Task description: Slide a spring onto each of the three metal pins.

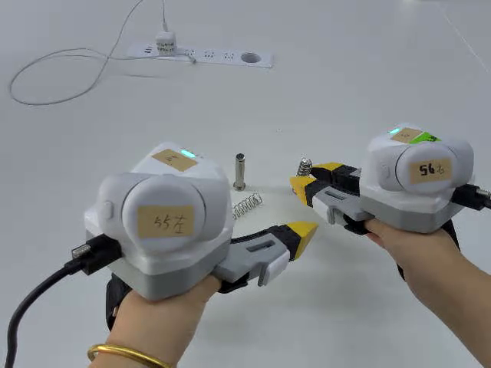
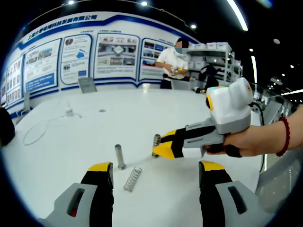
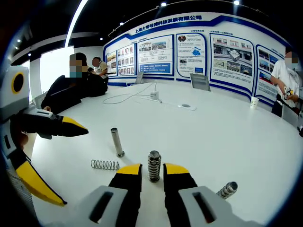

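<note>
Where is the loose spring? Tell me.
In the head view, the loose silver coil spring lies flat just in front of the bare upright metal pin.

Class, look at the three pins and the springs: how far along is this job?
Looks done: a lying pin with a spring on it, beside the right gripper. In hand: a standing pin wearing its spring sits between that gripper's jaws, though the grip is unclear. Left: the bare pin and the loose spring. The left gripper is open.
</note>
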Demonstrator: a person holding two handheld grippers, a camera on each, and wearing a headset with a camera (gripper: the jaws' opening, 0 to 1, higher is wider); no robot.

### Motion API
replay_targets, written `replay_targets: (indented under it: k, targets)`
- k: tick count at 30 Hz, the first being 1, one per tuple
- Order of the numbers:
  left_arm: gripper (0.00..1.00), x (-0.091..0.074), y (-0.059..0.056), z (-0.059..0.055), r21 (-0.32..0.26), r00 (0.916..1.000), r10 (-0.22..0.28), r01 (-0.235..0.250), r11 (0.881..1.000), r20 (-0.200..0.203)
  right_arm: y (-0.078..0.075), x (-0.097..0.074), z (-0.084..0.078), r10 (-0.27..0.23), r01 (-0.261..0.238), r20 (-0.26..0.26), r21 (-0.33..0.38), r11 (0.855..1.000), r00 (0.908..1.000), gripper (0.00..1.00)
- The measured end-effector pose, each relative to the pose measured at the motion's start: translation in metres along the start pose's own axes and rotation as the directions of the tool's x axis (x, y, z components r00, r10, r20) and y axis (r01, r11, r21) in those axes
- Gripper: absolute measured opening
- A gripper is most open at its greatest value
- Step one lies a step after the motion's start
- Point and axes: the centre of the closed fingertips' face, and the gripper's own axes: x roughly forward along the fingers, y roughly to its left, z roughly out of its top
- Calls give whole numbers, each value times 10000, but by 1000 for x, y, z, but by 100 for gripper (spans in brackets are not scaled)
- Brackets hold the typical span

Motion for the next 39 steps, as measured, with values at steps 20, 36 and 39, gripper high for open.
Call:
replay_targets:
  k: [20, 36, 39]
  targets:
    - [68, -3, 16, 0, 130, 9994, 321, -319, 9994, -159, 6, -29, 28, 213, -247, 463, 743, 9969, 9987, 32]
    - [48, -3, 33, -11, 900, 9927, -119, 228, 9957, -1201, 6, -66, 35, 398, -461, 560, 1155, 9922, 9976, 37]
    - [46, 1, 35, -16, 1343, 9878, -238, 448, 9899, -1538, 5, -72, 32, 406, -462, 512, 1131, 9925, 9979, 38]
